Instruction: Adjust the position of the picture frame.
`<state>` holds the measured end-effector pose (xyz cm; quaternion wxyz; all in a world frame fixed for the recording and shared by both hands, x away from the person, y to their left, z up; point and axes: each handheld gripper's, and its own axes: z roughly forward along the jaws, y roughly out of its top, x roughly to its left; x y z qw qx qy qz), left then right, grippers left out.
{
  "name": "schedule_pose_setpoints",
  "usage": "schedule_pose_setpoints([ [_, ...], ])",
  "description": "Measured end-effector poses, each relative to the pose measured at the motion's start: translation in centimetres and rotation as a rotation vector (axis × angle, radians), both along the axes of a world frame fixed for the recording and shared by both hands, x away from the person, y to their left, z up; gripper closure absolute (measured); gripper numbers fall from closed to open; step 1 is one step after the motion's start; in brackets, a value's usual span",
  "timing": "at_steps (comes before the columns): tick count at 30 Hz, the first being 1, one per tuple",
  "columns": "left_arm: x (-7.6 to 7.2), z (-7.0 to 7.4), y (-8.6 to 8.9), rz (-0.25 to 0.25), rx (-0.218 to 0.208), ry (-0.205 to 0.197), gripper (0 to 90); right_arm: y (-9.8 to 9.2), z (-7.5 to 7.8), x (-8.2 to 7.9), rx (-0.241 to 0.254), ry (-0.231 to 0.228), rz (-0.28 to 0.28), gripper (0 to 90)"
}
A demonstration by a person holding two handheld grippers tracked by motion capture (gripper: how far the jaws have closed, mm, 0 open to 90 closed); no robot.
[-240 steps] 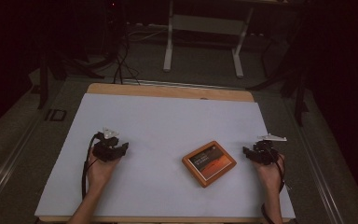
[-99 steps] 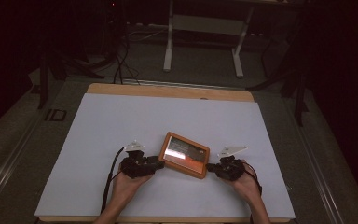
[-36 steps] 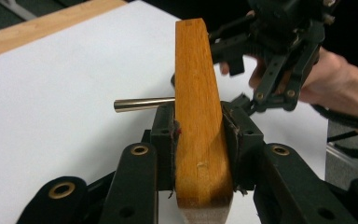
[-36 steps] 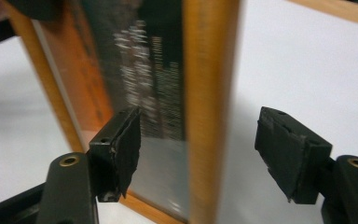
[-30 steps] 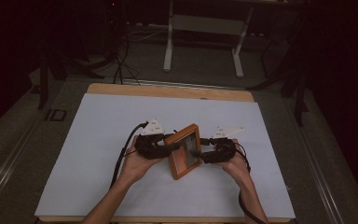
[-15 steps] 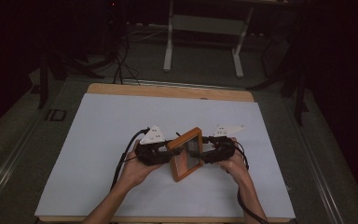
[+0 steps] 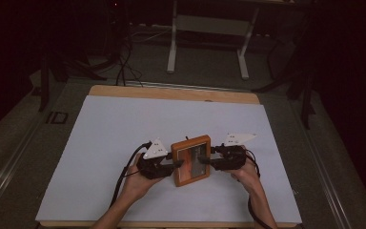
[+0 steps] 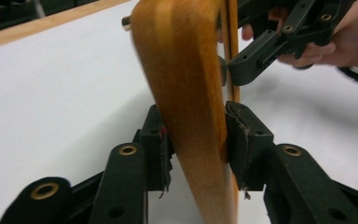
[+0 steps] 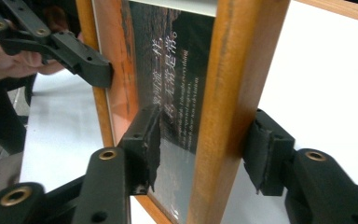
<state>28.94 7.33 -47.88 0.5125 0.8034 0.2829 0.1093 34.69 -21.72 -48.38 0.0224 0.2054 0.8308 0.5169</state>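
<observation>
Picture frame [image 7: 191, 160] of orange-brown wood stands upright near the front middle of the white table [image 7: 114, 129] in the high view, its glass face turned toward you. You hold it from both sides: your left gripper [image 7: 171, 164] meets its left edge and your right gripper [image 7: 205, 161] meets its right edge. Your left hand [image 7: 138, 180] and right hand [image 7: 245, 172] come in from the bottom, and a grey three-cornered plate sits on top of each gripper. A black cable [image 7: 124, 171] trails from the left gripper toward the front edge of the table. Behind the table, a white stand [image 7: 207, 36] is on the dark floor.

In the left gripper view, the two black jaws are clenched on the wooden edge of the picture frame [image 8: 186, 93], one pad pressed on each face of it. The frame rises almost straight up, a little tilted. Farther off, at the upper right, the right gripper [image 8: 228, 70] touches the other edge, and your right hand [image 8: 349, 32] is behind it.

In the right gripper view, the jaws are clenched on the side bar of the picture frame [image 9: 233, 93]: one pad lies on the glass front, the other on the back. The picture inside is dark with lines of small white text [image 9: 177, 84]. At the upper left, the left gripper [image 9: 105, 74] grips the far bar of the frame.
</observation>
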Motion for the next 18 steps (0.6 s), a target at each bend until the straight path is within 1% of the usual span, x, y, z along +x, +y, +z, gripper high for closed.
schedule_pose_setpoints([
  [2,0.0,0.0,0.1,-0.002,-0.005,0.007,64.6,-0.1,0.1,-0.2,0.002,0.002,0.003,53.2],
  [3,-0.1,0.0,0.2,-0.009,-0.017,0.017,65.1,-0.2,0.1,-0.4,0.003,0.003,0.003,54.0],
  [4,-0.1,0.0,0.2,-0.009,-0.017,0.017,65.8,-0.3,0.2,-0.5,0.008,0.001,0.007,54.8],
  [5,-0.1,-0.1,0.4,-0.016,-0.030,0.023,65.8,-0.3,0.2,-0.5,0.008,0.001,0.007,54.8],
  [6,-0.1,-0.1,0.4,-0.016,-0.030,0.023,66.7,-0.3,0.2,-0.5,0.008,0.001,0.007,54.8],
  [7,0.0,-0.1,1.0,-0.054,-0.072,0.060,68.1,-0.5,0.3,-1.2,0.015,0.001,0.017,56.7],
  [9,0.1,0.0,1.3,-0.067,-0.081,0.080,68.2,-0.4,0.3,-1.4,0.007,0.009,0.022,58.0],
  [11,0.2,-0.1,1.5,-0.072,-0.083,0.084,68.2,-0.2,0.2,-1.6,-0.003,0.020,0.025,58.7],
  [12,0.4,-0.1,1.8,-0.074,-0.095,0.093,68.1,-0.1,0.1,-1.5,0.002,0.026,0.027,59.1],
  [15,0.5,-0.1,2.2,-0.073,-0.103,0.095,67.8,0.3,0.0,-1.4,0.022,0.049,0.027,59.9],
  [16,0.7,0.0,2.7,-0.070,-0.116,0.094,67.6,0.4,-0.1,-1.3,0.027,0.053,0.026,60.2],
  [17,0.7,0.0,2.7,-0.070,-0.116,0.094,67.3,0.4,-0.1,-1.3,0.027,0.053,0.026,60.2],
  [18,1.0,0.1,3.2,-0.062,-0.135,0.099,66.9,0.7,-0.1,-1.2,0.043,0.065,0.022,61.1],
])
